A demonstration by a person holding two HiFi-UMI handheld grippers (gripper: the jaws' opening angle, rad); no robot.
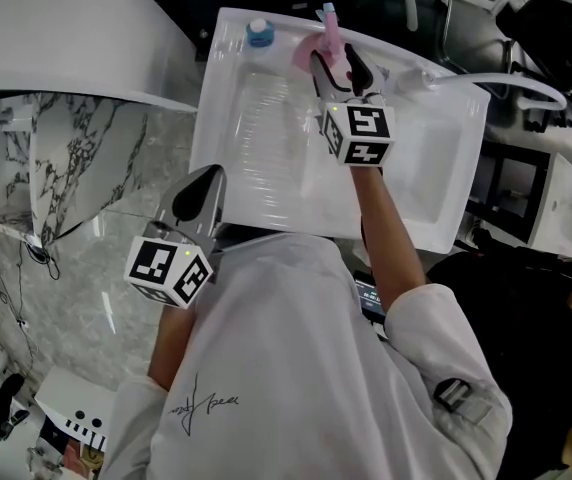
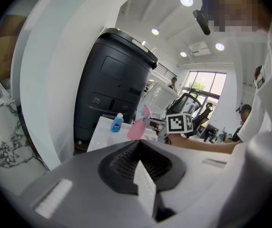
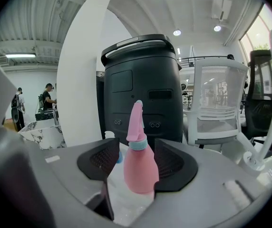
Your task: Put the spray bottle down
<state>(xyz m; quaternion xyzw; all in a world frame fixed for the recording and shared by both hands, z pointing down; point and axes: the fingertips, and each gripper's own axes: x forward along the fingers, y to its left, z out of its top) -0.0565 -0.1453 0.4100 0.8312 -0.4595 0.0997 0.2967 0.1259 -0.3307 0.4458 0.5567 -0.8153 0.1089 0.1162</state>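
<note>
**Shirt nearest, bottle upright at the tray's far edge**

White shirt fills the bottom of the head view, with both forearms reaching out from it toward the tray.

Left tongs hang over the tray's near left corner. Their jaws are closed tip to tip, and nothing is between them. Their marker cube sits just off the tray's near edge.

Right tongs reach across the tray to its far edge. Their jaws stand spread wide, with the pink bottle between them. It stands upright on the tray with its nozzle pointing up. A clear gap shows between the left pad and the bottle. The right pad lies close along the bottle's other side, and I cannot tell whether it touches.

A small bottle with a blue cap stands at the tray's far left corner, near the pink one but apart from it.

Beyond the tray's far edge stands a large black bin. A white mesh chair is to the right of the bin.
</note>
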